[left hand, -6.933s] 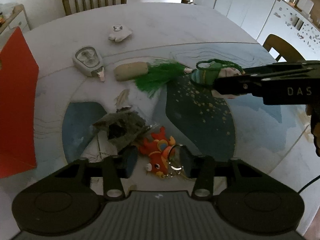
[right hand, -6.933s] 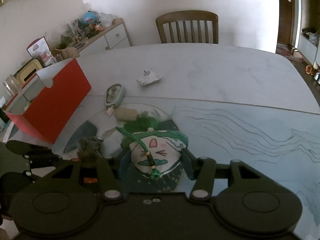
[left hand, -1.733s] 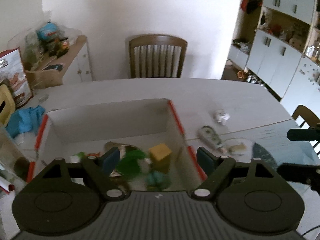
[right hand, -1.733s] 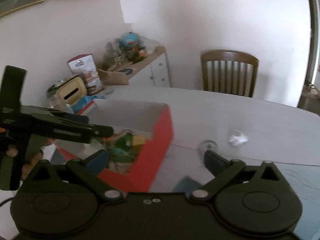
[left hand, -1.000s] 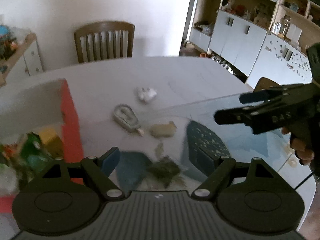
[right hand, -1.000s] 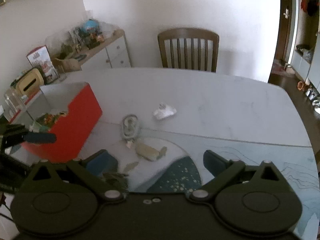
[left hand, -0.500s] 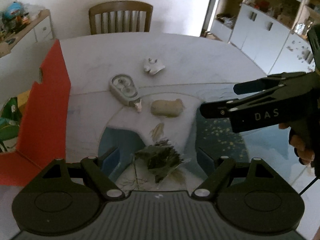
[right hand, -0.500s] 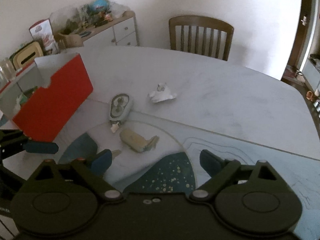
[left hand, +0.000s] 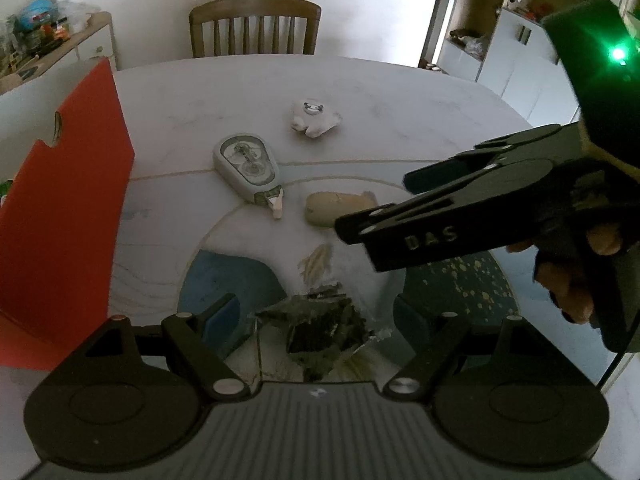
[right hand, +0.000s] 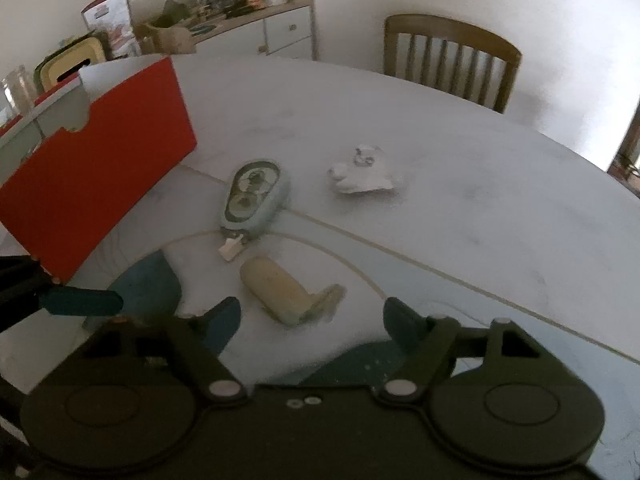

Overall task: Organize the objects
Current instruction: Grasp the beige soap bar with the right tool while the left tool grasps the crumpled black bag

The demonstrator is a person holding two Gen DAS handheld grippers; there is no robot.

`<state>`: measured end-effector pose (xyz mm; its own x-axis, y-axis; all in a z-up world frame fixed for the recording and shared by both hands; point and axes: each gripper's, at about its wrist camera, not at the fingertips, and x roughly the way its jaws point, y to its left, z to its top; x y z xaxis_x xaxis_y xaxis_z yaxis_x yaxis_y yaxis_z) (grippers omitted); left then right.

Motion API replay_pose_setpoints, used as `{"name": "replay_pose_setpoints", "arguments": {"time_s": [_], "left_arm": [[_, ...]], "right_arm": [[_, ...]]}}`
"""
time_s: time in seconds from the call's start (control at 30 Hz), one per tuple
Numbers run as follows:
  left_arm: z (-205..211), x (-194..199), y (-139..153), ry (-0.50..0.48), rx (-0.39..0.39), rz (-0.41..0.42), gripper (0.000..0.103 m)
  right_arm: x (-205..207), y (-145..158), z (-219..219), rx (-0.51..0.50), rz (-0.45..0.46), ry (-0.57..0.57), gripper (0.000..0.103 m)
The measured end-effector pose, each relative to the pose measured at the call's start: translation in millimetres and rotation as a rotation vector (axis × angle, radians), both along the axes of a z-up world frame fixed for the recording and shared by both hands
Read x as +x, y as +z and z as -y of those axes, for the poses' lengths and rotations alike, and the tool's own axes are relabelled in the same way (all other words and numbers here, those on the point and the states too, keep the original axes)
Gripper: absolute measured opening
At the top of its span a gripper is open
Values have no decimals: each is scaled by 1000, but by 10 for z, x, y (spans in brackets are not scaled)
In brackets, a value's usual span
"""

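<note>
A round white marble table [left hand: 400, 92] carries a blue-and-white painted mat [right hand: 460, 292]. The left gripper [left hand: 316, 320] is spread wide above a dark crumpled bag [left hand: 320, 328]; the right gripper [right hand: 310, 320] is spread too, empty, just short of a beige pouch [right hand: 280, 292]. Beyond lie a correction-tape dispenser [right hand: 252, 196] and a white toy [right hand: 360, 172]. A red box [left hand: 60, 216] stands at the left. A wooden chair [left hand: 256, 26] and a cluttered sideboard [right hand: 240, 24] line the white wall.

dim indoor light | fisheye-curved edges | right wrist view blurred
</note>
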<state>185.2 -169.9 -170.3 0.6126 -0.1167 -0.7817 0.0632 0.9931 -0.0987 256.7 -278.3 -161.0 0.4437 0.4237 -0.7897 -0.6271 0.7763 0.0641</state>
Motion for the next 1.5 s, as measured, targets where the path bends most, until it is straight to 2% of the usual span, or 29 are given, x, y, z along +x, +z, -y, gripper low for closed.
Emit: {"name": "replay_pose_setpoints", "arguments": {"time_s": [0.23, 0.33, 0.6, 0.7, 0.8, 0.87, 0.93, 1.07, 1.27, 1.5], "left_arm": [[-9, 38, -44, 12, 3, -3, 83], [-13, 55, -50, 12, -5, -7, 75], [0, 50, -33, 0, -12, -4, 64], [2, 62, -30, 1, -15, -12, 63], [5, 61, -15, -5, -19, -15, 56], [5, 54, -11, -9, -19, -18, 54], [3, 50, -8, -18, -26, -20, 45], [2, 19, 11, -30, -34, -20, 37], [-61, -36, 33, -18, -64, -19, 34], [-207, -167, 210, 1, -101, -1, 34]], "right_arm": [[49, -90, -146, -10, -1, 58, 65], [41, -110, -198, -18, 13, 76, 63], [27, -103, -273, -33, 42, 104, 38], [-5, -97, -281, -42, 57, 111, 32], [-35, -90, -265, -44, 57, 107, 26], [-49, -84, -255, -49, 54, 94, 24], [-67, -78, -225, -53, 49, 74, 24], [-117, -64, -88, -40, 22, 11, 24], [-277, -13, 160, -15, -32, -89, 23], [-610, 253, 258, 40, -25, -161, 19]]}}
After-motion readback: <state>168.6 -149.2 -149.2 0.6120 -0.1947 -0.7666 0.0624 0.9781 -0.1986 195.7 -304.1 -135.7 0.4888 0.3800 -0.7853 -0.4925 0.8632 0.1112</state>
